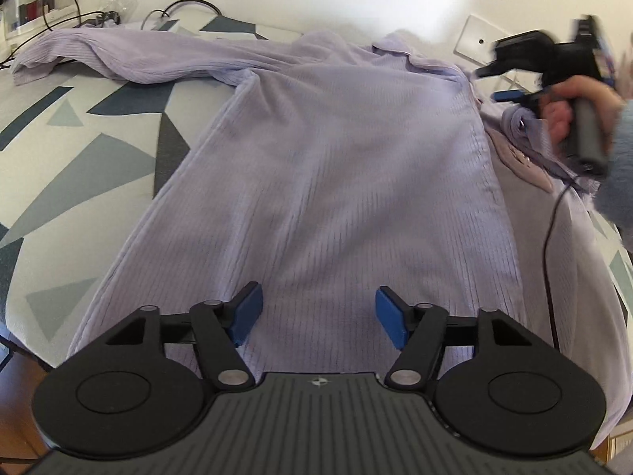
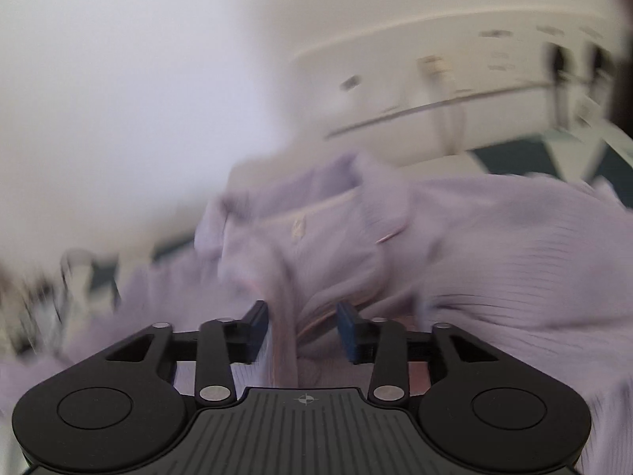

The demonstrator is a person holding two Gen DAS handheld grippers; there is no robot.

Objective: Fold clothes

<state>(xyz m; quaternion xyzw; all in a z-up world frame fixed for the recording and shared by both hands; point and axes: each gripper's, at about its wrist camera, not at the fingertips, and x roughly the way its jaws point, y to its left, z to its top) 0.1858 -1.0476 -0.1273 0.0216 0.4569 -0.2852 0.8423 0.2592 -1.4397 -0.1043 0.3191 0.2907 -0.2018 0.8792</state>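
One lilac ribbed long-sleeved shirt (image 1: 336,166) lies spread flat on the triangle-patterned surface (image 1: 79,150), one sleeve stretched leftward, with two grippers over it: the left gripper (image 1: 318,312) released above the hem, the right gripper (image 2: 302,330) straddling a raised fold, grip unclear through blur.

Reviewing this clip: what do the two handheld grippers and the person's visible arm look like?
Both the left gripper and right gripper are black, with linkage arms, silver pivot pins, round side discs, a ribbed grey top plate bearing a small cross mark, and blue rectangular pads. In the left view the right one has a dark handle; a thin black cable trails below. The sleeve is fuzzy blue.
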